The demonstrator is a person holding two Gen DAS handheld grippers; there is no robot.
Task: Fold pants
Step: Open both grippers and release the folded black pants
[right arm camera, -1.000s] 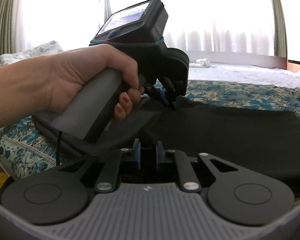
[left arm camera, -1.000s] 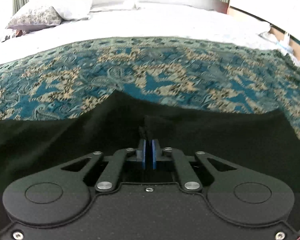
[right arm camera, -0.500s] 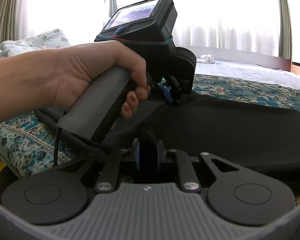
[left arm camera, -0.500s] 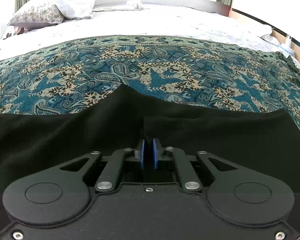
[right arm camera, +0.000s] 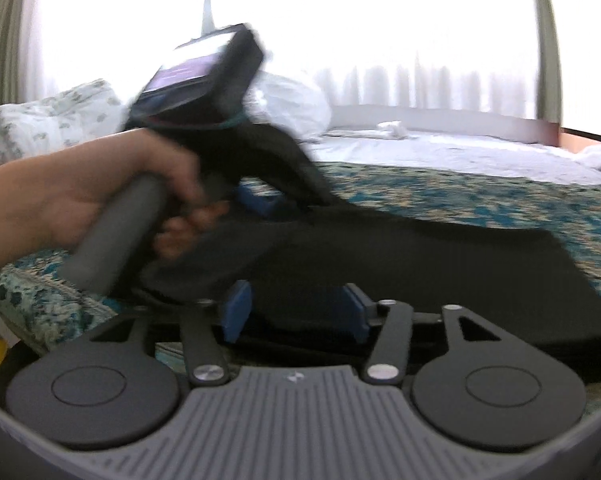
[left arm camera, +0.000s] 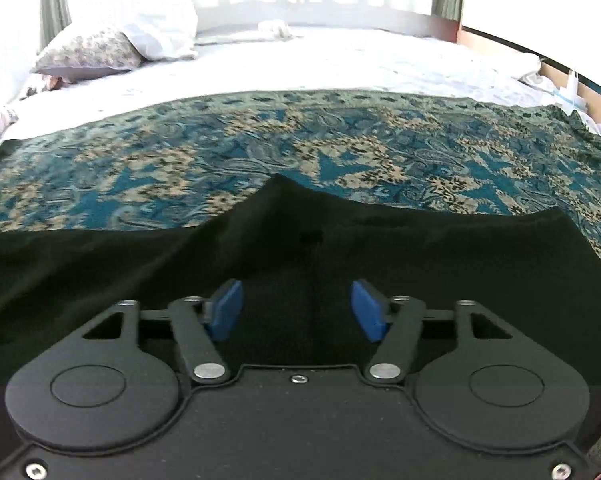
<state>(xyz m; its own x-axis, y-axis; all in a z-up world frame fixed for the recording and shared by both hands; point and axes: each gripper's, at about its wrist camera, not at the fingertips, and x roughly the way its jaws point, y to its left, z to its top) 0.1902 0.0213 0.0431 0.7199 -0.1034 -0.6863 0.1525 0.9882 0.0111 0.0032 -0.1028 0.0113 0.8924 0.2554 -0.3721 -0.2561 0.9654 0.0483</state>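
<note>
The pants lie on the patterned bedspread at the near part of the bed, spread as a broad black layer that shows in both wrist views; a raised peak of cloth stands at their far edge in the left view. I judge the fabric soft, light and limp: it will drape and sag from any pinch point and will not hold a crease unless it is laid flat. It looks matte rather than slippery, so the blue pads should grip it well. I would take hold at an edge or corner, with both layers between the pads, one gripper at each end of the fold line, so that the cloth travels as a flat sheet. The left gripper has its jaws spread wide over the cloth with nothing between them. The right gripper is likewise spread wide, and the cloth lies in front of and under the gap, not pinched. Compared with half a second ago, both pairs of jaws have gone from closed on the fabric to wide apart, so I have let go of the pants at both ends. The left hand is blurred in the right view, which suggests it is moving.
</note>
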